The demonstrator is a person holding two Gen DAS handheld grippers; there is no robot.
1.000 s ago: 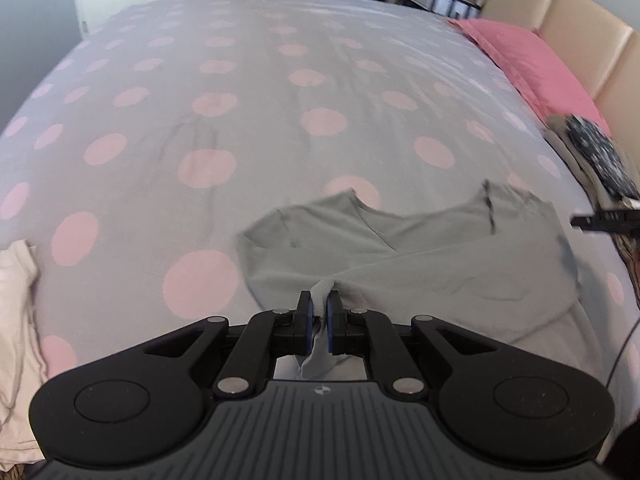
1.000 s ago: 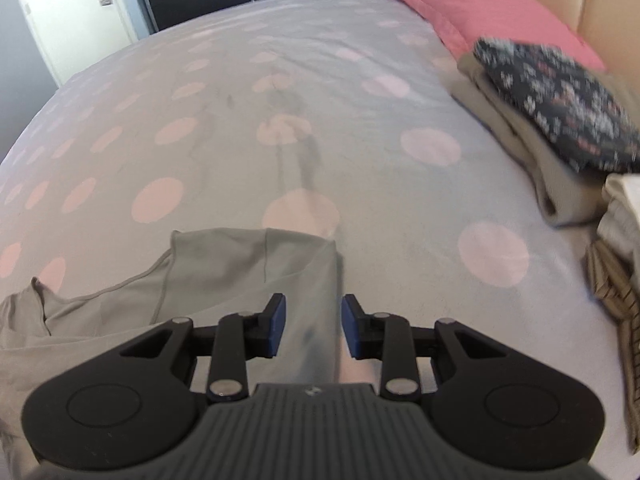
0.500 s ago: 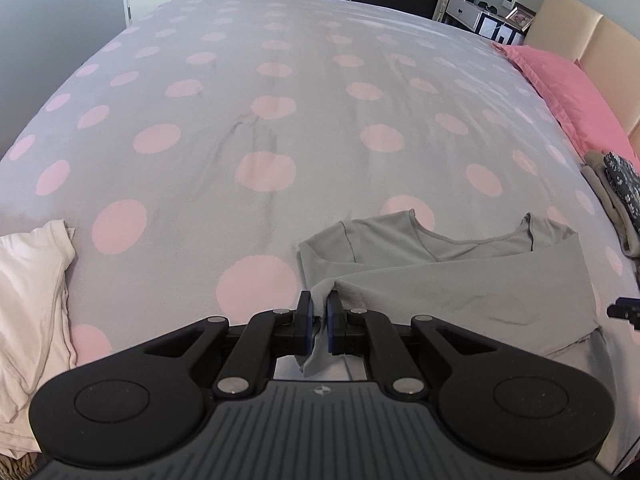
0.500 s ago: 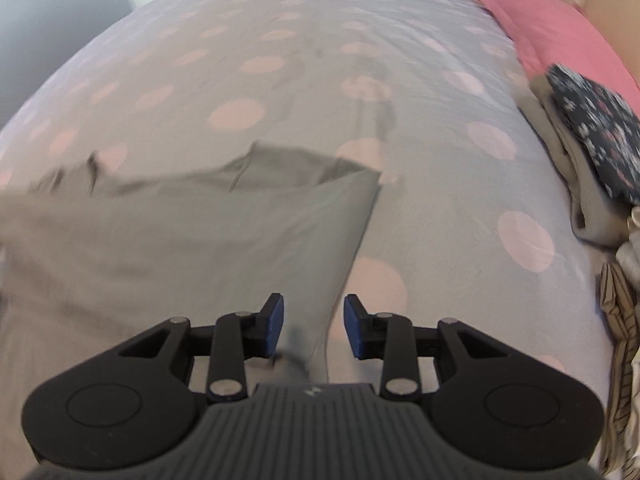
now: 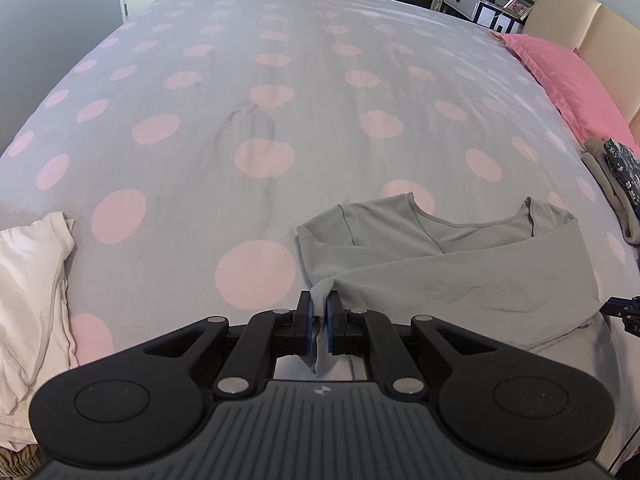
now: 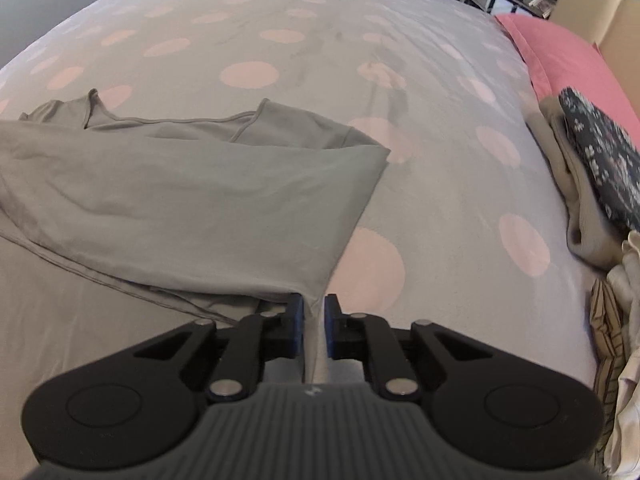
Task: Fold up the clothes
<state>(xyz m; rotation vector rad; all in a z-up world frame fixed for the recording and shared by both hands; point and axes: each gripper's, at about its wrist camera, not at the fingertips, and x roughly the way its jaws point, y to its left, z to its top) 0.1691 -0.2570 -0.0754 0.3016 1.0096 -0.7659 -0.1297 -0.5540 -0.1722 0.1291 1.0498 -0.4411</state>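
Observation:
A grey V-neck top (image 5: pixel 460 268) lies on the polka-dot bed, its lower part folded up over the chest. My left gripper (image 5: pixel 318 312) is shut on the top's left folded corner. In the right wrist view the same top (image 6: pixel 192 200) spreads to the left. My right gripper (image 6: pixel 314 320) has closed to a narrow gap with the top's right corner edge between the pads. The tip of the right gripper shows at the left wrist view's right edge (image 5: pixel 624 312).
A white garment (image 5: pixel 28 280) lies at the bed's left edge. A stack of folded clothes with a dark floral piece (image 6: pixel 600 160) and more garments (image 6: pixel 616 320) sit at the right. A pink pillow (image 6: pixel 560 52) lies by the headboard.
Both grippers pulled back toward me, dragging the folded top. The right jaws narrowed from open onto the top's right corner. The left stayed shut on the cloth.

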